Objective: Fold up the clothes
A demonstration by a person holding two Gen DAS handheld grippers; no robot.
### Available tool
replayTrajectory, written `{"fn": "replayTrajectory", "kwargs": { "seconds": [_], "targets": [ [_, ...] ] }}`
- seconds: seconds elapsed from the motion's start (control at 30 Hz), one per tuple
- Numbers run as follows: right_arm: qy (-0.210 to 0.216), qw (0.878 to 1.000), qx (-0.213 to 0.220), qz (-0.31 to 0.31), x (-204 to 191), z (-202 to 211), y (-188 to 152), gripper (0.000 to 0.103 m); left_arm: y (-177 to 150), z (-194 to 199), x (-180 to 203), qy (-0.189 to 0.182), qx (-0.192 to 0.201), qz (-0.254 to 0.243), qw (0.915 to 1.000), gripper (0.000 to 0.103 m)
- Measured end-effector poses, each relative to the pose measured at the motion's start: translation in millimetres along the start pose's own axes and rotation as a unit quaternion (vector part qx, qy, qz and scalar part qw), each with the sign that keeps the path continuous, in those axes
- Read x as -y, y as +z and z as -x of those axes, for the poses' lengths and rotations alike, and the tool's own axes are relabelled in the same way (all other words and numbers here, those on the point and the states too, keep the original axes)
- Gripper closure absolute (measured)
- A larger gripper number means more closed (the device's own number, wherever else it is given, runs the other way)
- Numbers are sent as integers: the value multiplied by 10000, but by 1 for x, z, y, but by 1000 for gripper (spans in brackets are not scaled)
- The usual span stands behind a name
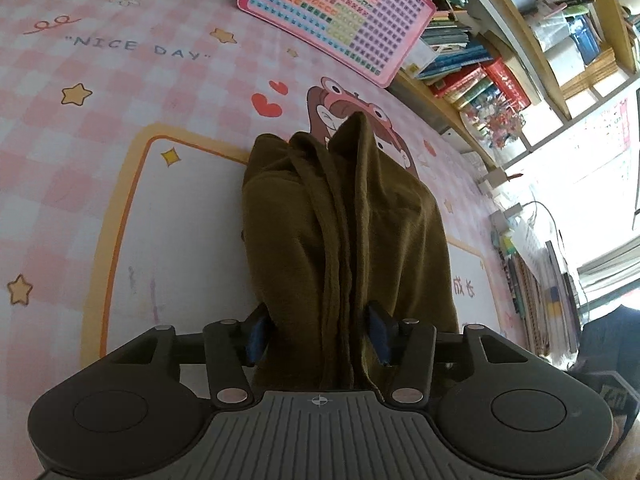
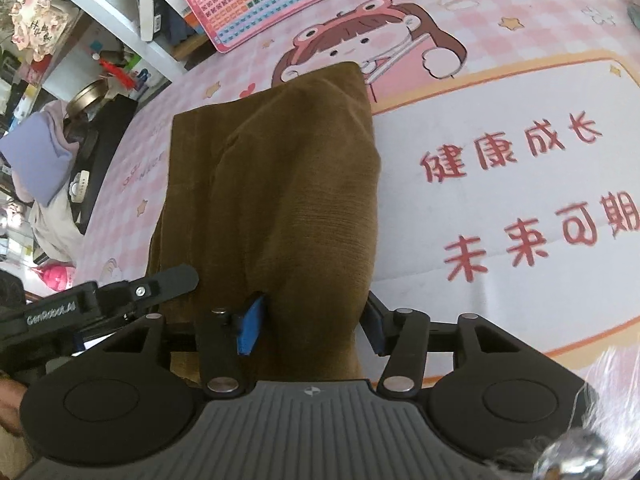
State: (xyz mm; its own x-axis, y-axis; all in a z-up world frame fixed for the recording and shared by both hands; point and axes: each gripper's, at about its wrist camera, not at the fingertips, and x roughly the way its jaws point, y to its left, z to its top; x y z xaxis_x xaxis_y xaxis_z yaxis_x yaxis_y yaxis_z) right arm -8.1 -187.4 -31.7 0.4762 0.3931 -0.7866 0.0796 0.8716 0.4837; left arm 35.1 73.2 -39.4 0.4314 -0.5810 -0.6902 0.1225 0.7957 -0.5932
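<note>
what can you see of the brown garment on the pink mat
The brown garment is an olive-brown, soft, finely ribbed fabric, bunched into thick folds with a corded seam running along it in the left wrist view. It lies on the pink cartoon-print mat, partly gathered up toward both cameras. The left gripper and the right gripper each have a wad of it between their blue-padded fingers.

My left claw (image 1: pixel 320 334) gripped a bunched fold of the brown garment (image 1: pixel 344 232), blue pads pressing both sides. The cloth draped away over the pink checked tabletop (image 1: pixel 100 120). A pink keyboard toy (image 1: pixel 336 12) lay far, beside crowded bookshelves (image 1: pixel 520 40) at right.
</note>
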Motion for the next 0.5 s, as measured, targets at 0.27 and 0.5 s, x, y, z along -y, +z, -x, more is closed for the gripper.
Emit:
{"fn": "replayTrajectory", "kwargs": {
  "seconds": [0.27, 0.5],
  "targets": [
    [-542, 9892, 84, 1359, -36, 7, -6, 73, -9, 4, 47, 731, -159, -1438, 9868, 63],
    [-284, 9988, -24, 395, 0, 15, 10, 43, 4, 17, 18, 359, -313, -846, 9953, 28]
  ]
}}
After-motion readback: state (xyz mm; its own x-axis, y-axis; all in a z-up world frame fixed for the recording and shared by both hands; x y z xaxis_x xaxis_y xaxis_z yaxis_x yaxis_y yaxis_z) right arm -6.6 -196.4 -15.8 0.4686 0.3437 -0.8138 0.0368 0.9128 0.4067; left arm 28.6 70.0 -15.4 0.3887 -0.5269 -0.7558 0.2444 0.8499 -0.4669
